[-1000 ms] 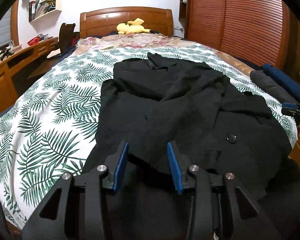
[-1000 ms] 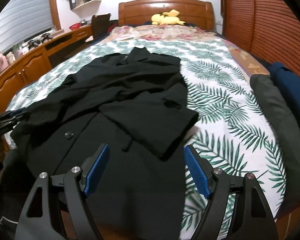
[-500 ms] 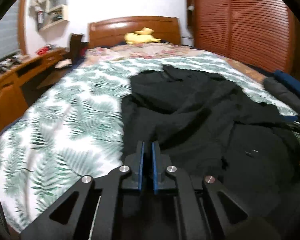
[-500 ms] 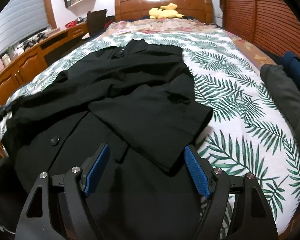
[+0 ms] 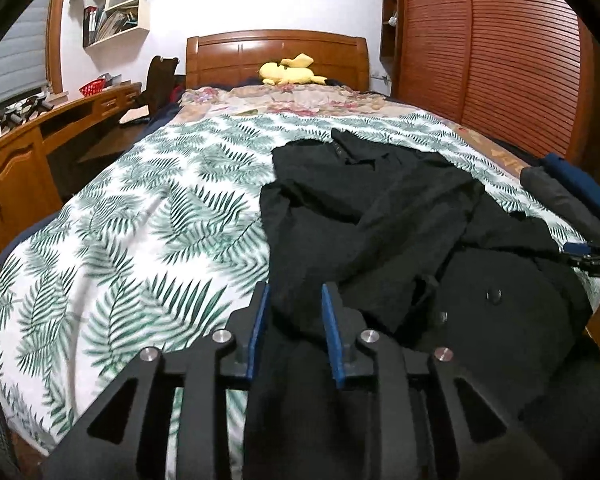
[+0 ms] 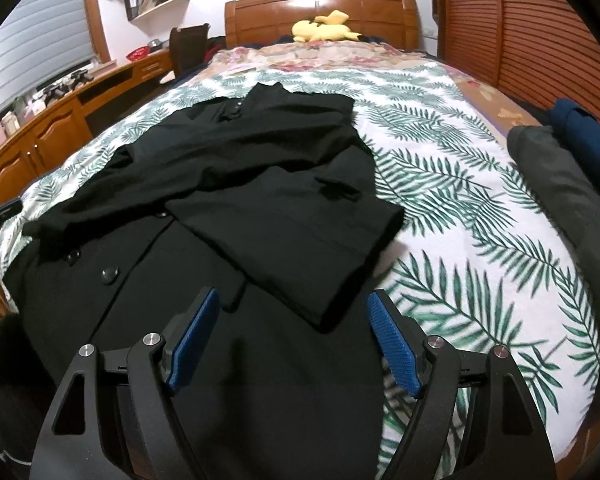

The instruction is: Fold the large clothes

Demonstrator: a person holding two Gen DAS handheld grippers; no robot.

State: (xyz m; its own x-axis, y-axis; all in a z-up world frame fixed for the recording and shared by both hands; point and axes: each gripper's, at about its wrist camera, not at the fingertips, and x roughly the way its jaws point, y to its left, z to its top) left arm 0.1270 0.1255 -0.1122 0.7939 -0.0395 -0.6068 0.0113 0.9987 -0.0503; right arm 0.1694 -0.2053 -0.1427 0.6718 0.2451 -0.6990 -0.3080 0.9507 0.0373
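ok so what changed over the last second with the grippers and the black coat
The left gripper shut on the near left edge of the black buttoned coat half a second ago, and has now reopened; that edge lies shifted inward, baring more of the leaf-print bedspread. The right gripper stayed open above the coat's folded sleeve.

We see the left gripper [image 5: 293,300], shut on the coat [image 5: 384,216] half a second ago, now parted around its bunched left edge; right gripper [image 6: 293,312] has eased forward

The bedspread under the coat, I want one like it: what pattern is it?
Green palm fronds on white; the bedspread shows best in the right wrist view.
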